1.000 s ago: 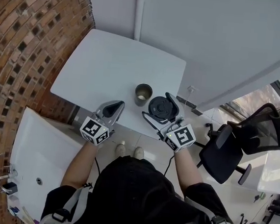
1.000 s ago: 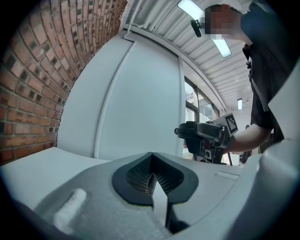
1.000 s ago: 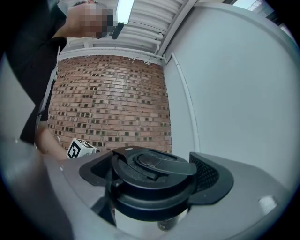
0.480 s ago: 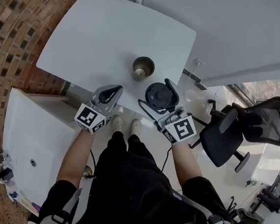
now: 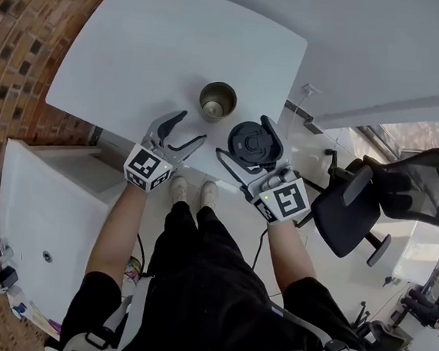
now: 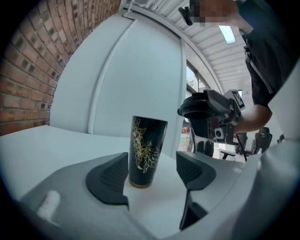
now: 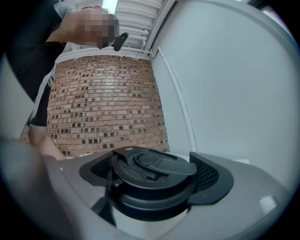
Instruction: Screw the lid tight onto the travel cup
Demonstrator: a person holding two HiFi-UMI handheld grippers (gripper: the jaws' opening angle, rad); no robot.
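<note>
The left gripper [image 6: 152,171] is standing with its jaws wide apart, having just been opening, and nothing is being squeezed between them. The travel cup [image 6: 146,151] is standing upright on the white table [image 5: 139,47], framed in the gap in the left gripper view but sitting just beyond the fingertips, with neither pad pressing on it. In the head view the cup is lying up and to the right of that claw, near the table's lower edge, its long axis running vertical and its mouth open. At centre-right, the right gripper [image 7: 154,174] is clamping the black lid [image 7: 149,161] from both sides, top face up and roughly level. In the head view the lid is hanging just below and right of the cup, beside the mouth and not over it (whether its flip tab is shut is hard to say). So the left claw is the nearer one to the cup's body, and my read is that it's going for a bracing hold on the wall. After that the lid is needing to travel up-left in the head view until it's centred flat over the rim. Both forearms are reaching up from the bottom of the frame, grippers pointing roughly level.
</note>
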